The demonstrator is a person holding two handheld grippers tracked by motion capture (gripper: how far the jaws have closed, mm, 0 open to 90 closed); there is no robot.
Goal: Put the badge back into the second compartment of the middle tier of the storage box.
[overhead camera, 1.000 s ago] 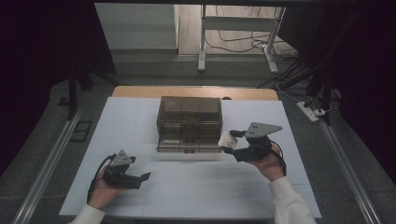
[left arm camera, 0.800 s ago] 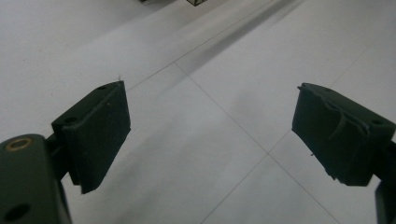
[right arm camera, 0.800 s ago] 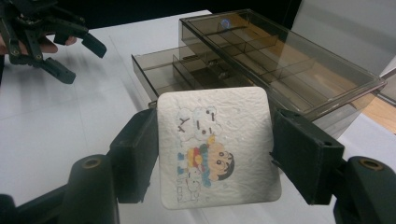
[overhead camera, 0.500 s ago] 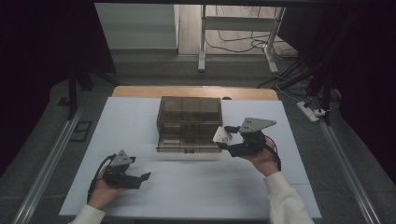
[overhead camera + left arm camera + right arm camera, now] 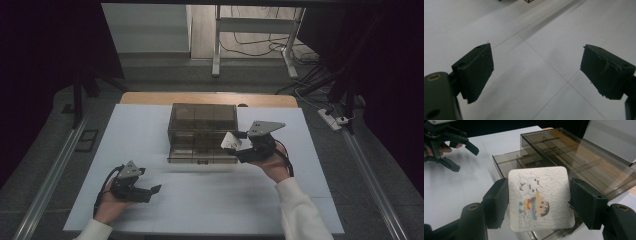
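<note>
A smoked see-through drawer box (image 5: 202, 120) stands at the middle back of the white table (image 5: 150, 130), its lowest drawer (image 5: 200, 151) pulled out toward me. My right gripper (image 5: 234, 145) hovers at the box's front right corner, shut on a white square packet (image 5: 230, 140) printed with cartoon figures. In the right gripper view the packet (image 5: 539, 187) sits flat between both pads of the right gripper (image 5: 540, 201), just above the open drawer (image 5: 511, 162). My left gripper (image 5: 150, 193) rests at the table's front left, open, with nothing but table between its jaws (image 5: 536, 72).
The drawer and box (image 5: 574, 157) are split into small compartments. A wooden tabletop edge (image 5: 210, 99) lies behind the white sheet. A power strip (image 5: 332, 119) and cables are on the floor at the right. The other hand's left gripper (image 5: 464, 157) is far off in the right gripper view.
My right gripper has carried the packet left and slightly up, from beside the box's right front toward the open drawer. The left gripper has stayed put.
</note>
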